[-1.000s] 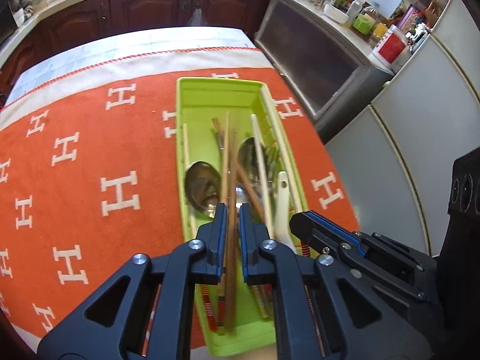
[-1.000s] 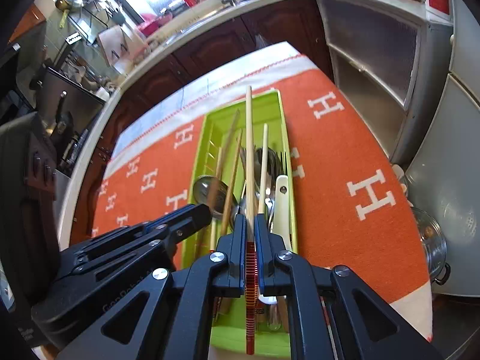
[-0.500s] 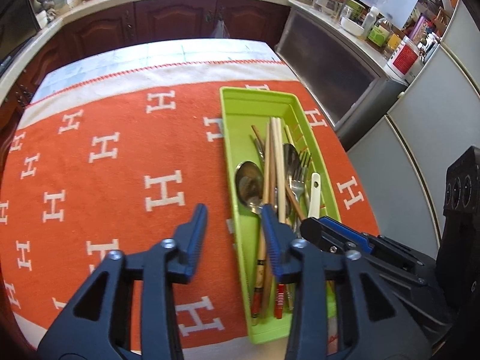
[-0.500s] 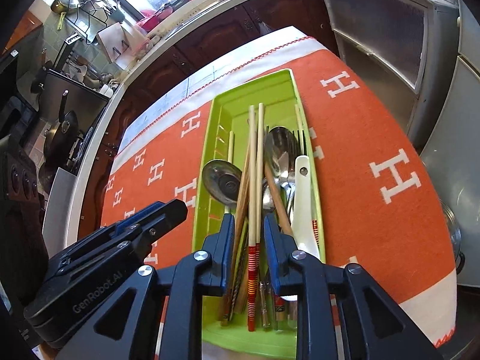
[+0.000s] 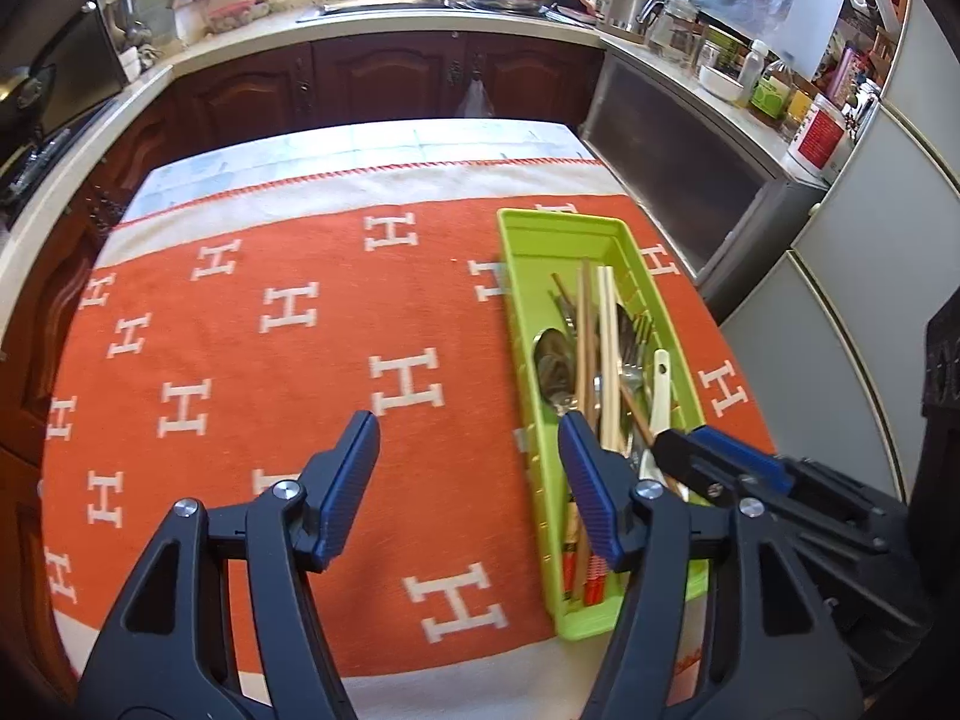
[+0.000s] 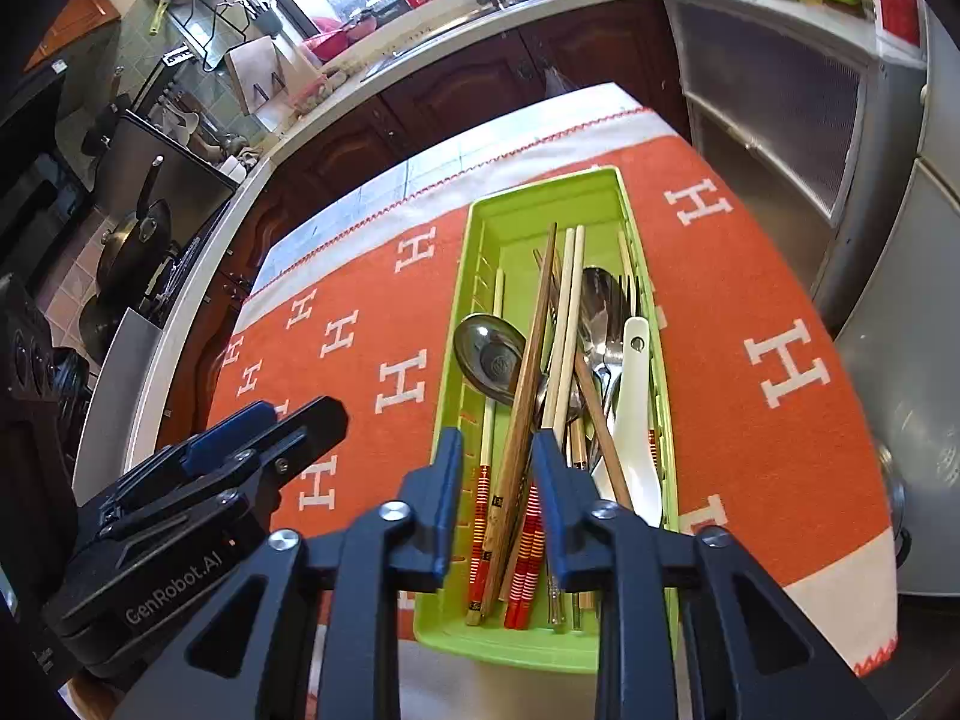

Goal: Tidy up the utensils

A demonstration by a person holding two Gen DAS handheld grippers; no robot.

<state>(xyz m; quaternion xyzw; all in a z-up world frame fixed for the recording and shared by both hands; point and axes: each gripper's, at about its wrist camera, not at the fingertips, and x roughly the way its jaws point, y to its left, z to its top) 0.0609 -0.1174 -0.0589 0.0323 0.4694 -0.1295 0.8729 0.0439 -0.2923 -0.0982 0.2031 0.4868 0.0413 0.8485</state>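
Note:
A lime-green utensil tray (image 5: pixel 558 234) (image 6: pixel 543 204) lies on the orange cloth. In it are pale chopsticks (image 6: pixel 567 324) with red-striped ends, a brown wooden chopstick (image 6: pixel 528 372), metal spoons (image 6: pixel 489 357), forks and a white ceramic spoon (image 6: pixel 636 396). My left gripper (image 5: pixel 468 426) hovers over the cloth left of the tray, its jaws opening, nothing between them. My right gripper (image 6: pixel 497 441) hangs above the tray's near end, its jaws opening. The chopsticks lie below the gap, and the pads press on nothing. The right gripper's dark body (image 5: pixel 720 468) shows in the left wrist view.
The orange cloth (image 5: pixel 270 372) with white H marks covers the table. Dark wood cabinets (image 5: pixel 384 78) and a worktop with a sink stand behind. A steel cabinet (image 5: pixel 690 162) and a pale fridge (image 5: pixel 870 300) stand right of the table.
Both grippers let go of the chopsticks they were shut on, which now lie in the tray. The left gripper rose and moved left off the tray, opening wide. The right opened less.

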